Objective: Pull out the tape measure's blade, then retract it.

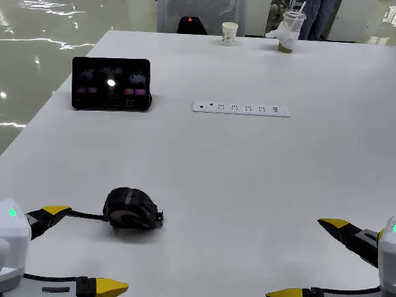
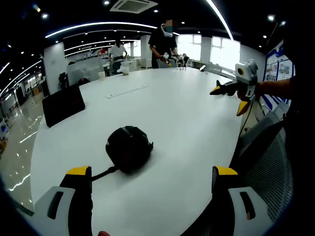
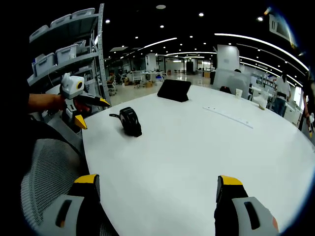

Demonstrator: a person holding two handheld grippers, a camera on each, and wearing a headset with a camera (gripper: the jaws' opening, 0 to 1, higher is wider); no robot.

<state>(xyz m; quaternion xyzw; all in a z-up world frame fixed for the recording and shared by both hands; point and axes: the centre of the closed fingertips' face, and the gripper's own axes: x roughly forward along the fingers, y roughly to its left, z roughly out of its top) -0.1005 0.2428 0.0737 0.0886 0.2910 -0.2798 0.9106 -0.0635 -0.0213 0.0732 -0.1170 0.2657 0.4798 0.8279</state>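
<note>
A black tape measure [image 1: 131, 208] lies on the white table [image 1: 247, 173], at the near left, with a short black strap trailing to its left. It also sits just ahead of the jaws in the left gripper view as the tape measure [image 2: 128, 148], and farther off at the left as the tape measure [image 3: 130, 121]. My left gripper [image 1: 83, 249] is open at the table's near left corner, its upper yellow tip close to the strap. My right gripper [image 1: 309, 257] is open at the near right, holding nothing.
A dark tablet [image 1: 111, 83] stands at the back left and a white power strip [image 1: 240, 108] lies mid-table. A paper cup [image 1: 229, 33] and a plastic cup [image 1: 291, 28] stand at the far edge. A mesh chair [image 3: 47, 172] is beside the table.
</note>
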